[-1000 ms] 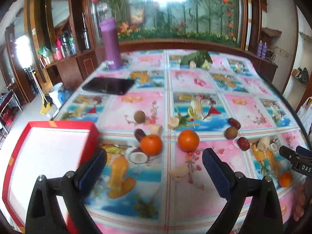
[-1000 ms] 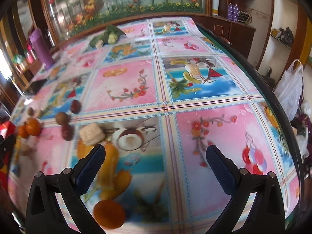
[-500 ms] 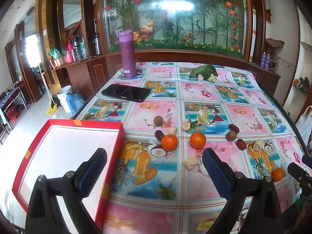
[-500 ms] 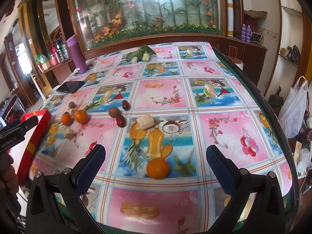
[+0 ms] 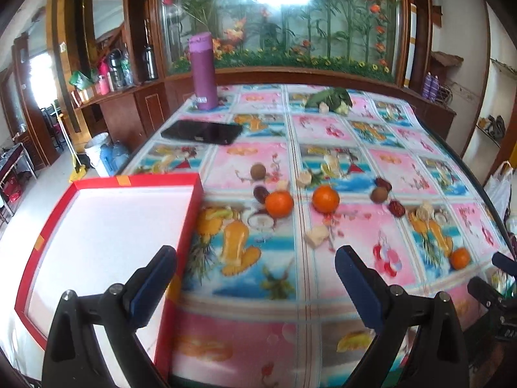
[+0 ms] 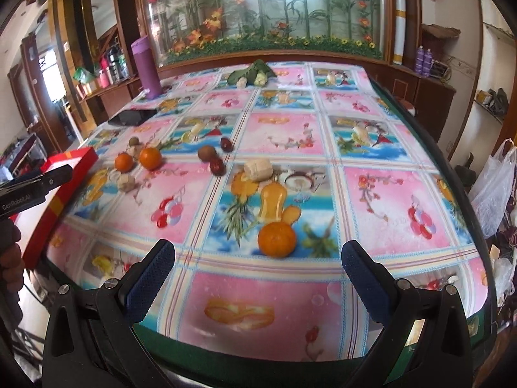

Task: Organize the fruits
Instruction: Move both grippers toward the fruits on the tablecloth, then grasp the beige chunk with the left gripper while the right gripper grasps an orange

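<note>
Fruits lie scattered on the patterned tablecloth. Two oranges [image 5: 279, 204] [image 5: 325, 198] sit mid-table with brown round fruits [image 5: 258, 171], red dates [image 5: 396, 208] and pale banana pieces [image 5: 316, 235] around them. A third orange [image 6: 277, 238] lies near the front edge, just ahead of my right gripper [image 6: 258, 270], which is open and empty. My left gripper [image 5: 255, 279] is open and empty, held over the table's front edge beside a red box lid with a white inside [image 5: 106, 223].
A purple bottle [image 5: 203, 71] and a black phone [image 5: 202, 132] sit at the far left of the table. Green vegetables [image 5: 329, 98] lie at the back. The table drops off on the right, where a plastic bag [image 6: 494, 190] hangs.
Both grippers have pulled back and risen from the table, so more of it shows. The fruits have not moved. Both grippers stay open.
</note>
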`<state>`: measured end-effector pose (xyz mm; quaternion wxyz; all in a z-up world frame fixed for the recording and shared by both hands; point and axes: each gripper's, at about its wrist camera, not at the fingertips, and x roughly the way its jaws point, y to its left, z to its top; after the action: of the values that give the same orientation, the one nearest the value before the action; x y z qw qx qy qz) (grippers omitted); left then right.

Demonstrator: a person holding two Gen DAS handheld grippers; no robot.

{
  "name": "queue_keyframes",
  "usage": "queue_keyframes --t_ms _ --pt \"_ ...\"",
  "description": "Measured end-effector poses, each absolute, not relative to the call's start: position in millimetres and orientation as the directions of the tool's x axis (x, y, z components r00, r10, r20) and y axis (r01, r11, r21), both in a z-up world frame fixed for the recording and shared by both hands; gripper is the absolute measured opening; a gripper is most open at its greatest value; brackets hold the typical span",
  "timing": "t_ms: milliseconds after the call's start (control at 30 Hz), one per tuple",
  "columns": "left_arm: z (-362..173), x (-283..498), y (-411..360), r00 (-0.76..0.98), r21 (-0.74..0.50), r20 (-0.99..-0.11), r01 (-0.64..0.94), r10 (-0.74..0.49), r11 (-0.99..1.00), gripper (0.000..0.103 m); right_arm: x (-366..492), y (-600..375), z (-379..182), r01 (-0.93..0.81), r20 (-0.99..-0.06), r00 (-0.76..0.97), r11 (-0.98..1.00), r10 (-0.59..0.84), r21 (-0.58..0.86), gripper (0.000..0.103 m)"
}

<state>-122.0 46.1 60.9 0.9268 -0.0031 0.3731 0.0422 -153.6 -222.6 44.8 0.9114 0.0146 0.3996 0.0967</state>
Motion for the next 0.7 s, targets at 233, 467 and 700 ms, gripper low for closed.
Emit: queue_keyframes --t_ms 233,467,700 --pt "42 -136 63 0.685 -0.008 -0.728 -0.058 0.034 0.998 0.088 -137 -226 38 -0.126 -0.733 0.651 0.98 0.197 0.151 0.098" --pt "40 -122 70 0.66 -0.043 -0.751 -0.066 0.012 0.997 0.069 -116 -226 16 -0.061 -0.804 0.581 0.992 0.126 0.111 0.058" --pt "36 -92 35 0.625 -0.037 -0.779 0.032 -0.049 0.999 0.056 -120 -229 15 -0.053 -0.784 0.612 0.995 0.102 0.088 0.045"
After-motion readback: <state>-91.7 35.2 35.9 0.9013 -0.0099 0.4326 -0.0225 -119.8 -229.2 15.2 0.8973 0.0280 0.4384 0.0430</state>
